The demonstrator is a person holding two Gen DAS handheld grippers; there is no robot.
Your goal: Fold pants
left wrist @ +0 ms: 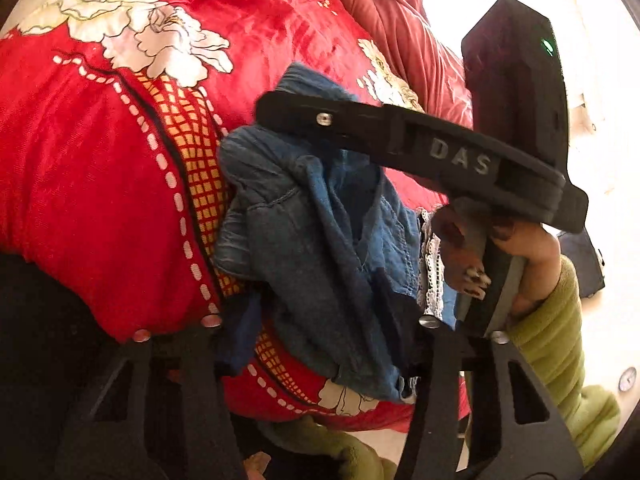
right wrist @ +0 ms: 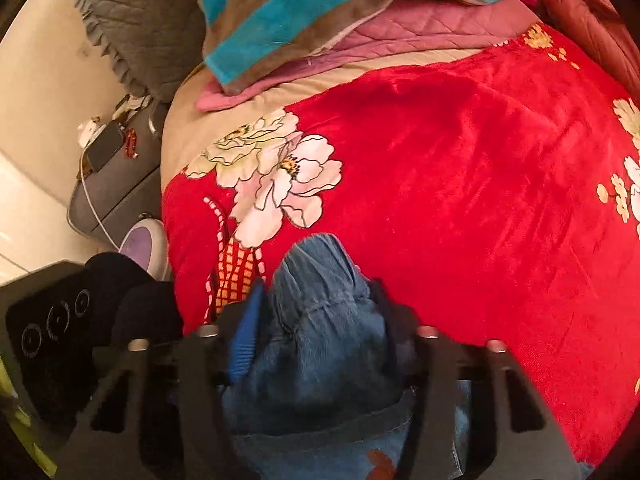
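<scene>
Right hand-held gripper (right wrist: 316, 312) clamps bunched pants (right wrist: 316, 344); left hand-held gripper (left wrist: 320, 344) likewise.

The pants (right wrist: 320, 340) are showing as soft, matt blue denim with stitched seams. The blanket (right wrist: 460, 168) is gleaming as plush red fleece. Both grippers (left wrist: 320, 344) are looking like matt black plastic with shiny metal screws.

Red floral blanket (right wrist: 460, 152), striped towel (right wrist: 280, 12), grey nightstand (right wrist: 116, 196), phone (right wrist: 105, 150)

Faded blue denim pants (right wrist: 320, 344) between black tongs (right wrist: 316, 312), red blanket (right wrist: 460, 184) beyond with white-pink flowers, orange grid band, olive-green sleeve (left wrist: 556, 344), turquoise-brown striped towel (right wrist: 288, 12)
</scene>
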